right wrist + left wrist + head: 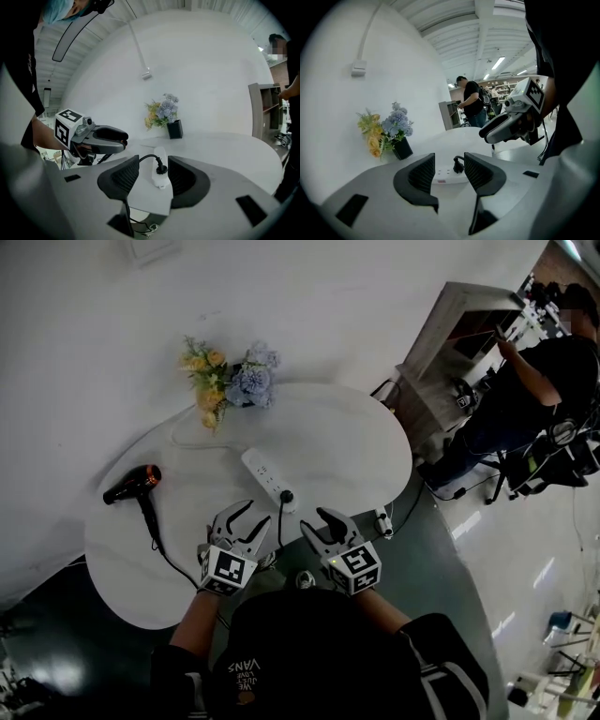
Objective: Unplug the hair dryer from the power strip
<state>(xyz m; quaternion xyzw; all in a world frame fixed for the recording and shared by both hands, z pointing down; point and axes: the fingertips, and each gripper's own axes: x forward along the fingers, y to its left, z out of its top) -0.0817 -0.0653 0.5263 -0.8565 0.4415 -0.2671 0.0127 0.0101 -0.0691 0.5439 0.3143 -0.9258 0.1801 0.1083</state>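
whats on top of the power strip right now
One black plug sits in the power strip, at the end nearest the person, with its cord curving away. The rest of the strip's top looks bare. The plug's prongs are covered, inside the socket.

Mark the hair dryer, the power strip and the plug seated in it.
hair dryer [138,482]: head view, on its dark barrel.
power strip [262,472]: head view, on its white top face.
plug [161,169]: right gripper view, on its black body.
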